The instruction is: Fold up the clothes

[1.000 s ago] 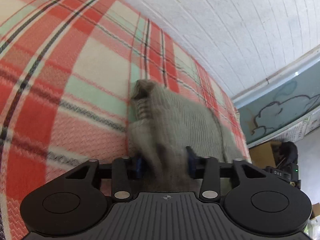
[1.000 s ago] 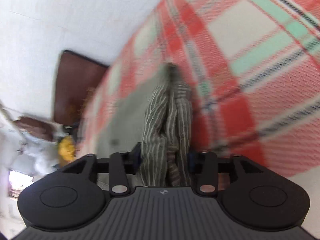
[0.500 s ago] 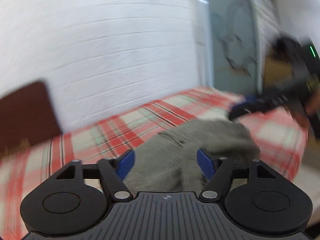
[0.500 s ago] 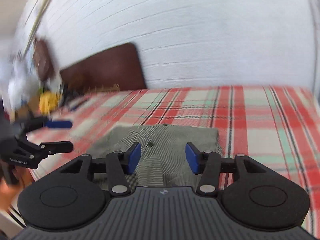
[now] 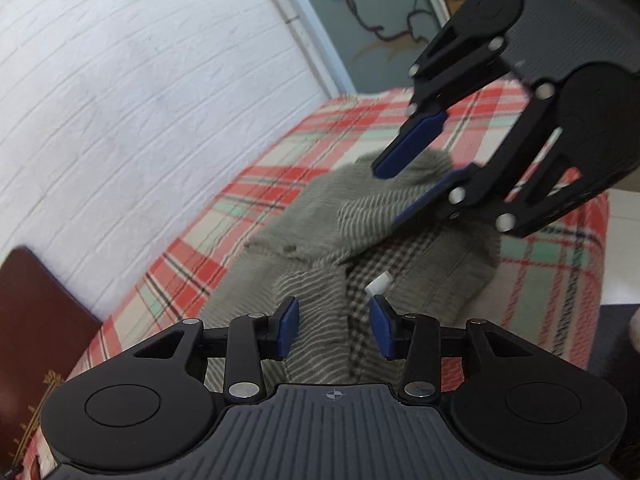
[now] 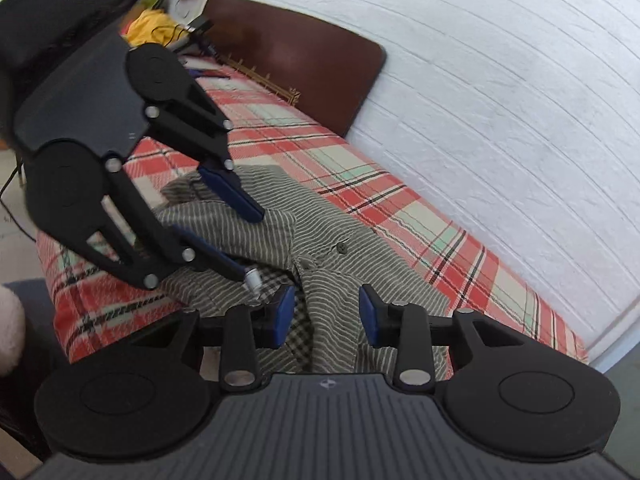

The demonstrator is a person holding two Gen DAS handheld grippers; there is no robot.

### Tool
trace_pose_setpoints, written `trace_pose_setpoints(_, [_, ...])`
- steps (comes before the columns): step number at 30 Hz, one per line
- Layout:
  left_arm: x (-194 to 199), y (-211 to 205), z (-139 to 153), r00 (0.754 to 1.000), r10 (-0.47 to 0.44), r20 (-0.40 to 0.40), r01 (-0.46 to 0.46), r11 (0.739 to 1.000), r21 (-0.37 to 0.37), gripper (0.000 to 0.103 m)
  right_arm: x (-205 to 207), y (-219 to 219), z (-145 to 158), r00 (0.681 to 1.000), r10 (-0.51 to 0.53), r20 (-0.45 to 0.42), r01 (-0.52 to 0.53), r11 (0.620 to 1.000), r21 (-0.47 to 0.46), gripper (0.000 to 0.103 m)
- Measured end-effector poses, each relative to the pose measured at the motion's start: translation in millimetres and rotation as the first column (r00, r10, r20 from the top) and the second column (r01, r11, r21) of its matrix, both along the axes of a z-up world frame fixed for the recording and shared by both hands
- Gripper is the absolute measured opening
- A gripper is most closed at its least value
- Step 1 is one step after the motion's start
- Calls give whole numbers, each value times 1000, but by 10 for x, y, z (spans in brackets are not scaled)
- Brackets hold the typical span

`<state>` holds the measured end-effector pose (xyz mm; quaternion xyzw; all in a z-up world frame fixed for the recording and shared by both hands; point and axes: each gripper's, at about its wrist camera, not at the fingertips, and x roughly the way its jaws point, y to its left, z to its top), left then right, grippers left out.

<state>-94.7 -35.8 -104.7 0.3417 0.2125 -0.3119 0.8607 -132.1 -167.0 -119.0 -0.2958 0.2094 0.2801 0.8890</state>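
The shirt (image 5: 400, 220) is spread, rumpled, on the plaid blanket (image 5: 288, 160) of the bed, beside the white wall (image 5: 140, 100). It is judged light, soft and limp: it will sag and crease wherever it is not held, so it is best taken at a hem, the collar or a shoulder seam, both tools well apart. The left tool (image 5: 334, 330) is held low over the striped cloth near the checked inner lining (image 5: 368, 276); its jaws are closing, cloth lies between them, and the pads are not seen pressing it. The right tool (image 6: 326, 314) is likewise closing over cloth by the button (image 6: 341, 247), nothing pinched yet. No containers are seen.
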Motion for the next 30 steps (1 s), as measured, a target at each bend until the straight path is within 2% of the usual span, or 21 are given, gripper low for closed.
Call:
trace_pose_setpoints(3, [86, 45, -70, 1000, 22, -18, -22, 1000, 5, 43, 37, 55, -73, 1000, 16, 1, -16, 999, -42, 37])
trace_pose_setpoints(4, [112, 62, -89, 999, 28, -25, -27, 1000, 5, 33, 67, 75, -107, 1000, 17, -2, -17, 998, -58, 37])
trace_pose_setpoints(5, [126, 73, -100, 999, 32, -30, -31, 999, 4, 16, 99, 94, -145, 1000, 16, -3, -17, 997, -74, 37])
trace_pose_setpoints(6, [143, 89, -107, 999, 41, -31, -41, 999, 2, 7, 127, 109, -174, 1000, 14, -7, -15, 996, -89, 36])
trace_pose_setpoints(7, [161, 115, -98, 998, 59, -26, -59, 998, -9, 3, 154, 121, -198, 1000, 11, -12, -12, 995, -102, 31])
trace_pose_setpoints(8, [173, 146, -78, 997, 78, -20, -78, 997, -25, 3, 180, 133, -222, 1000, 8, -17, -10, 993, -116, 4])
trace_pose_setpoints(12, [217, 297, 26, 990, 141, -19, -143, 984, -104, 3, 91, 154, -120, 999, 28, 31, -26, 996, -87, 5])
trace_pose_setpoints(15, [290, 383, -86, 984, 155, -84, -165, 977, -137, 6, 123, 168, -229, 999, 37, 10, -36, 993, -108, 5])
trace_pose_setpoints(18, [232, 359, -147, 985, 159, -63, -166, 978, -130, 14, 132, 162, -330, 999, 33, 11, -32, 993, -113, 7])
trace_pose_setpoints(19, [210, 363, -131, 985, 160, -58, -166, 977, -136, 25, 113, 144, -313, 999, 29, 19, -27, 995, -100, 7])
trace_pose_setpoints(20, [196, 377, -115, 985, 165, -55, -171, 975, -145, 41, 87, 120, -278, 999, 22, 29, -20, 996, -84, 8])
trace_pose_setpoints(21, [172, 397, -96, 984, 172, -48, -177, 972, -152, 53, 62, 96, -243, 999, 15, 38, -13, 998, -68, 12])
trace_pose_setpoints(22, [134, 419, -72, 983, 179, -38, -183, 971, -154, 62, 36, 72, -208, 999, 8, 48, -6, 999, -51, 13])
trace_pose_setpoints(27, [-108, 467, 43, 977, 210, 28, -204, 968, -143, 62, -141, -47, -112, 997, -37, 68, 37, 999, -7, 13])
trace_pose_setpoints(30, [-324, 359, 88, 979, 167, 113, -156, 983, -101, 62, -231, -52, -104, 996, -45, 75, 45, 999, -10, 13])
